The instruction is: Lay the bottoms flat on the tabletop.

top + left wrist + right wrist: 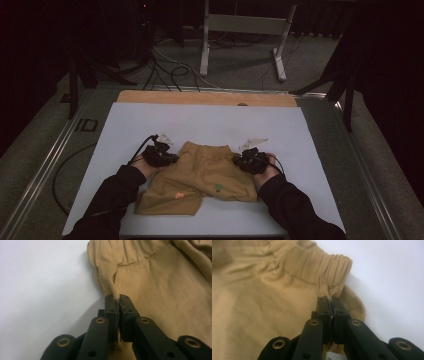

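We see a white table mat (pixel 150 125) over a wooden tabletop (pixel 200 97), 1 white metal stand (pixel 245 30) on grey carpet (pixel 240 67) beyond, black cables (pixel 165 70) trailing left.

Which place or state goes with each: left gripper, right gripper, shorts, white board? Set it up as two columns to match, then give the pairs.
1. left gripper
2. right gripper
3. shorts
4. white board

a. lies under the cloth
b. shut on the elastic waistband's corner
c. tan, spread between both grippers
d. shut on a side fold below the waistband seam

Pairs: 1-d, 2-b, 3-c, 4-a
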`<state>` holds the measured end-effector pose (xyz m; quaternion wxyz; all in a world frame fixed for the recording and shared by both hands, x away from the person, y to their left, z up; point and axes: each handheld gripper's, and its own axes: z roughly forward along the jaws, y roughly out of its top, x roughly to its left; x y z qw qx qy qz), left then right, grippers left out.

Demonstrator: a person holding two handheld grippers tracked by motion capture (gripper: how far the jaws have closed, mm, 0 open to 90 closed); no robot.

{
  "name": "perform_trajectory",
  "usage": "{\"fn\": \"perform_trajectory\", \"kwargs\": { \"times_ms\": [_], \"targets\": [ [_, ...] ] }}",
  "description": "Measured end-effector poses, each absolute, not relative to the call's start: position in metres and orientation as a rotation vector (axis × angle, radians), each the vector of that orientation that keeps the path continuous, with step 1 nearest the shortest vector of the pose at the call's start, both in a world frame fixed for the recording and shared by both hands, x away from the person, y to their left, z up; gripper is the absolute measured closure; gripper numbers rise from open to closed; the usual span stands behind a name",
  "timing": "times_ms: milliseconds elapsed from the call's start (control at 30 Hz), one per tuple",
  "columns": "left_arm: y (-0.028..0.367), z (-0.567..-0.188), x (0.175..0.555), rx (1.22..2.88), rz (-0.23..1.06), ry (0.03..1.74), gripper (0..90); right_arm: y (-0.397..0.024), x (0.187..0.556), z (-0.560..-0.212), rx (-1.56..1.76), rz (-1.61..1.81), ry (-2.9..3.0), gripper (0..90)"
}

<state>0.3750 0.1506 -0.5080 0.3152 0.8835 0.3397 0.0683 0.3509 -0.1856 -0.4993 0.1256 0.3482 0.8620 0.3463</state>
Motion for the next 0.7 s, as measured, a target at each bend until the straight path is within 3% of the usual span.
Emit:
{"fn": "perform_trajectory", "kwargs": {
  "times_ms": [433,700],
  "targets": [
    [0.159,-0.456,0.403,2.119,0.393,0.92,88.8,-0.2,0.391,-0.436,1.058,1.233,2.276,88.4],
    [0.156,-0.441,0.434,2.083,0.49,0.963,88.6,-0.196,0.428,-0.425,1.118,1.245,2.213,88.3]
  ]
}}
